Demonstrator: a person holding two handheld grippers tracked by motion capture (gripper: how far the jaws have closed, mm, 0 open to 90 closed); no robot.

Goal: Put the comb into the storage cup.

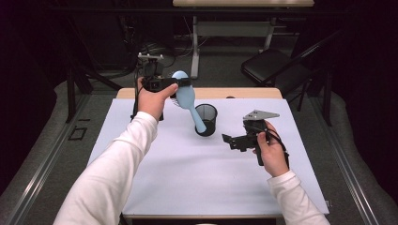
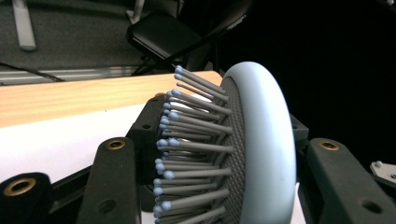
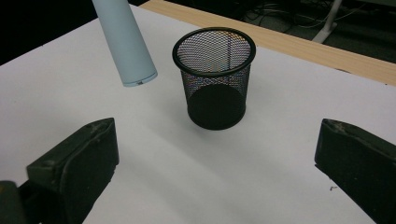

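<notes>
High view: our left claw (image 1: 184, 82) is clamped on the blue hairbrush (image 1: 184, 95), held up with its handle tip just over the black mesh cup (image 1: 206, 119) on the white surface (image 1: 187, 173). Our right claw (image 1: 227, 139) gapes wide, holding nothing.

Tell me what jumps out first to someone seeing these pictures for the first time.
The pale blue plastic hairbrush stands out most, clamped at its head by the left gripper and held up over the far left of the white table, handle hanging down. Just right of that handle stands the black wire-mesh cup, upright and apparently empty. The right gripper hovers open, aimed toward it.
</notes>
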